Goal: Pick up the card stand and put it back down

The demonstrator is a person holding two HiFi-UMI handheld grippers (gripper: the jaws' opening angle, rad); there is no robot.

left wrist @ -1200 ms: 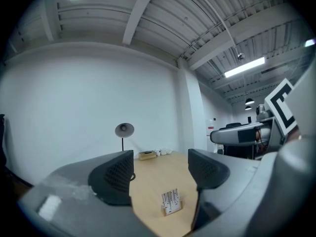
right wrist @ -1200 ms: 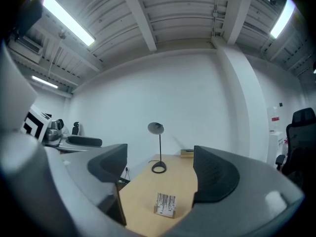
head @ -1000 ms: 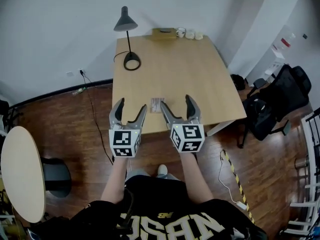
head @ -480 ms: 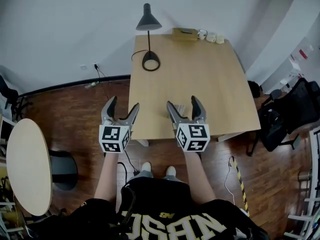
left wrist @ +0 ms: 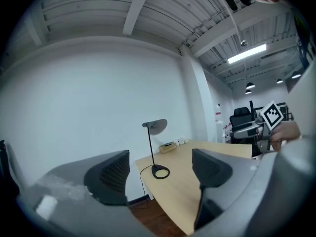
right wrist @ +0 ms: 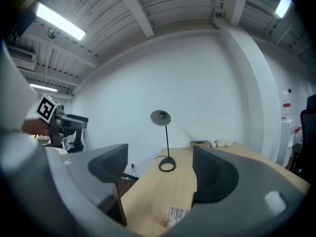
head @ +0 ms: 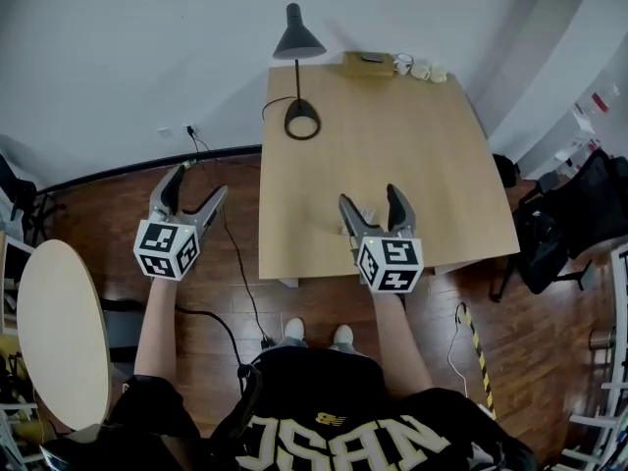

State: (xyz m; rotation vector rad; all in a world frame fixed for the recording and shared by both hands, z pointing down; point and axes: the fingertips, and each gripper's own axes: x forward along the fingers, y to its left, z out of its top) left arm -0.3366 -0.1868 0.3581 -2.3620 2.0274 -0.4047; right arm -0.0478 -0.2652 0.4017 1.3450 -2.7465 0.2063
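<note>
The card stand (right wrist: 177,215), a small white printed card, stands on the wooden table (head: 392,145) near its front edge. In the right gripper view it sits low, just ahead of the jaws and nearer the right one. My right gripper (head: 371,199) hovers open over that edge and hides the stand in the head view. My left gripper (head: 196,186) is off the table's left side, over the wood floor. Its jaws have just been opening and hold nothing. In the left gripper view the left gripper (left wrist: 160,174) looks across the table corner.
A black desk lamp (head: 297,67) stands at the table's far left, with a small box (head: 365,64) and cups (head: 420,69) along the far edge. A round table (head: 59,341) is at the left, black bags (head: 579,214) at the right, and a cable (head: 221,263) on the floor.
My left gripper has swung left, away from the table and out over the floor, its jaws wider. The right gripper has drawn back a little toward the table's front edge.
</note>
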